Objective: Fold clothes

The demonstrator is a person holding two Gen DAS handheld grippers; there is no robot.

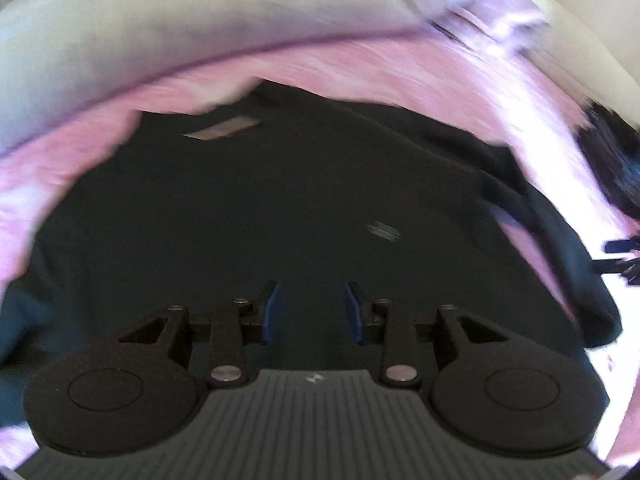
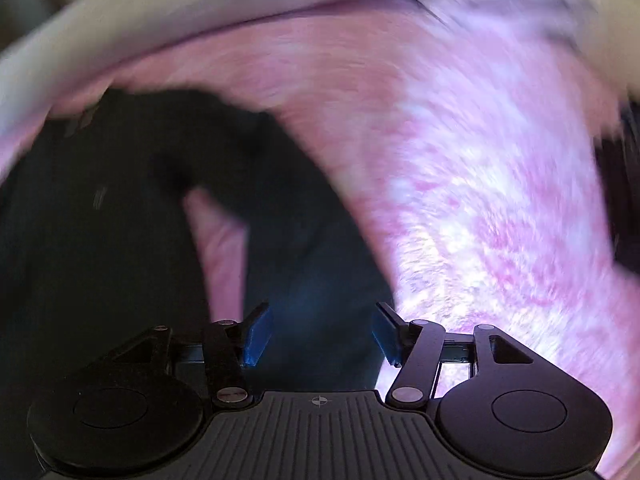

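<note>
Here, a dark shirt (image 1: pixel 280 208) is seen spread flat on a pink blanket (image 1: pixel 360 68). The left gripper (image 1: pixel 312 310) is held over its body, jaws apart and empty. The right gripper (image 2: pixel 320 336), likewise parted and empty, is held over its sleeve (image 2: pixel 304 240).

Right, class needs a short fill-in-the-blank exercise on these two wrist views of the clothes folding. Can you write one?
1. The dark garment lies on a ____ cover.
2. The left tongs are ____, with nothing between their blue pads.
3. The right tongs hover over the garment's ____, which is split from the body by a strip of the cover.
4. The pads on both tongs are ____ in colour.

Missing words: pink; open; sleeve; blue
</note>
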